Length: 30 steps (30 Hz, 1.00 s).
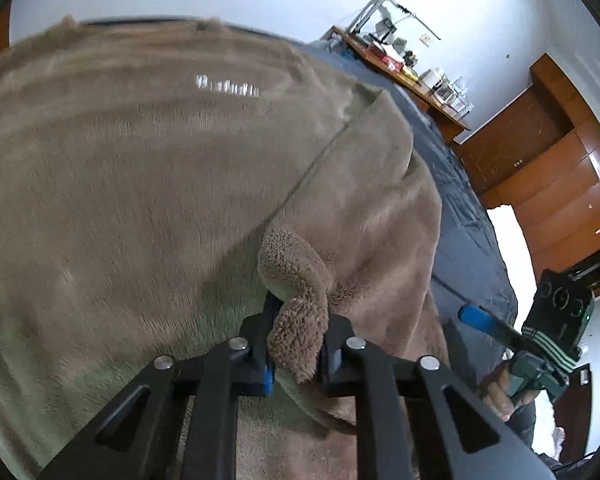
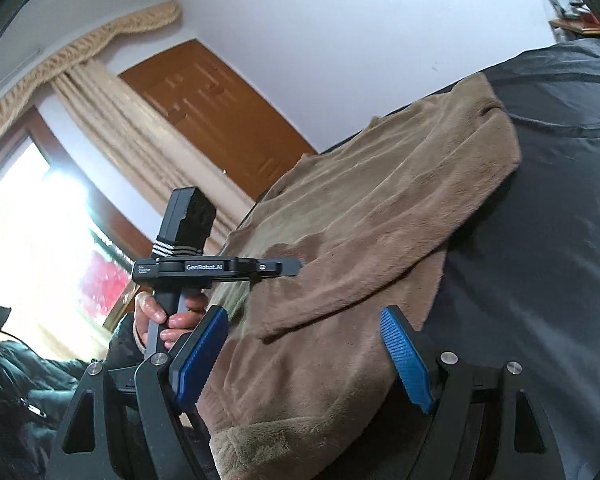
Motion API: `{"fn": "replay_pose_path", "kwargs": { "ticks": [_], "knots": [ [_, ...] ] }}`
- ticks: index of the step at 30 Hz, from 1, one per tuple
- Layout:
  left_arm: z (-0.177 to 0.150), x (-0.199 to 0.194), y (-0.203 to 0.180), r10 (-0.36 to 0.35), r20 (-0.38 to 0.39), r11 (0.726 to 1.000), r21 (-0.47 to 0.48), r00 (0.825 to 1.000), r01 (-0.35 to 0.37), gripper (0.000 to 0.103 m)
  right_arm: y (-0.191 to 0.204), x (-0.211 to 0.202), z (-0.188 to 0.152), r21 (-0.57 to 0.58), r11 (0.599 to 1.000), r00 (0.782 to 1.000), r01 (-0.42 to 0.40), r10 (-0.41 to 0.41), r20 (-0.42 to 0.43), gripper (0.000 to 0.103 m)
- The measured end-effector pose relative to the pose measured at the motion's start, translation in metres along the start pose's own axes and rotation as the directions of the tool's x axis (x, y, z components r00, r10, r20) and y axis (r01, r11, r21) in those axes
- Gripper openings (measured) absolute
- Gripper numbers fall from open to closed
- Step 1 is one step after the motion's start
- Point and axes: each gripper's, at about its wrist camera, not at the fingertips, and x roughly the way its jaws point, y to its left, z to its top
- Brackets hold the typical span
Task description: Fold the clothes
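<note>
A brown fleece garment [image 1: 148, 184] lies spread over a dark grey bed cover [image 1: 472, 232]. My left gripper [image 1: 296, 344] is shut on a bunched edge of the garment, which sticks up between its jaws. In the right wrist view the same garment [image 2: 360, 240] lies on the grey cover [image 2: 548, 240], with a fold across its middle. My right gripper [image 2: 304, 360] is open, its blue pads [image 2: 406, 356] wide apart just above the garment's near edge. The left gripper [image 2: 276, 266] shows at left, held in a hand. The right gripper [image 1: 480, 320] shows at lower right in the left wrist view.
A wooden desk [image 1: 412, 80] with clutter stands behind the bed. Wooden cabinets [image 1: 556, 176] line the right wall. A wooden door [image 2: 216, 116], beige curtains [image 2: 112, 120] and a bright window [image 2: 32, 216] are at left. The person's dark sleeve [image 2: 28, 364] is low left.
</note>
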Motion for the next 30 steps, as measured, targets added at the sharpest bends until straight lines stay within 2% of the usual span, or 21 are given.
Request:
{"fn": "replay_pose_path", "kwargs": {
  "ticks": [3, 6, 10, 13, 16, 20, 23, 24, 26, 27, 28, 30],
  "knots": [
    [0.022, -0.032, 0.002, 0.030, 0.091, 0.999, 0.028, 0.995, -0.033, 0.016, -0.001, -0.001, 0.001, -0.007, 0.999, 0.999, 0.036, -0.036, 0.005, 0.081],
    [0.052, -0.067, 0.008, 0.068, 0.200, 0.997, 0.034, 0.977, -0.076, 0.016, 0.001, -0.001, 0.003, -0.010, 0.998, 0.998, 0.058, -0.058, 0.009, 0.081],
    [0.089, -0.116, 0.029, 0.127, 0.343, 0.990, 0.016, 0.931, -0.141, 0.016, 0.005, 0.001, 0.009, -0.022, 0.996, 0.997, 0.082, -0.082, 0.011, 0.081],
    [0.108, -0.137, 0.052, 0.170, 0.401, 0.984, -0.028, 0.900, -0.174, 0.016, 0.011, 0.012, 0.014, -0.043, 0.993, 0.994, 0.112, -0.112, -0.006, 0.081],
    [0.116, -0.144, 0.085, 0.206, 0.400, 0.979, -0.077, 0.893, -0.191, 0.016, 0.016, 0.025, 0.020, -0.069, 0.987, 0.989, 0.145, -0.148, -0.032, 0.081],
    [0.122, -0.128, 0.130, 0.259, 0.326, 0.964, -0.141, 0.909, -0.224, 0.016, 0.020, 0.040, 0.029, -0.095, 0.981, 0.982, 0.171, -0.178, -0.062, 0.081],
    [0.121, -0.103, 0.158, 0.291, 0.251, 0.953, -0.166, 0.923, -0.255, 0.016, 0.024, 0.051, 0.039, -0.133, 0.964, 0.968, 0.231, -0.241, -0.066, 0.081],
    [0.120, -0.095, 0.165, 0.306, 0.228, 0.947, -0.174, 0.924, -0.270, 0.020, 0.026, 0.057, 0.045, -0.149, 0.955, 0.961, 0.257, -0.269, -0.065, 0.081],
    [0.118, -0.082, 0.178, 0.337, 0.185, 0.934, -0.190, 0.923, -0.303, 0.035, 0.029, 0.069, 0.055, -0.178, 0.938, 0.948, 0.298, -0.313, -0.065, 0.081],
    [0.118, -0.077, 0.184, 0.362, 0.168, 0.923, -0.198, 0.917, -0.329, 0.049, 0.029, 0.077, 0.061, -0.189, 0.929, 0.940, 0.318, -0.334, -0.064, 0.081],
    [0.116, -0.072, 0.189, 0.397, 0.157, 0.909, -0.203, 0.904, -0.364, 0.061, 0.030, 0.085, 0.067, -0.198, 0.920, 0.932, 0.338, -0.356, -0.064, 0.081],
    [0.113, -0.069, 0.191, 0.476, 0.155, 0.874, -0.194, 0.866, -0.445, 0.070, 0.031, 0.102, 0.082, -0.210, 0.901, 0.913, 0.380, -0.401, -0.068, 0.081]
  ]
}}
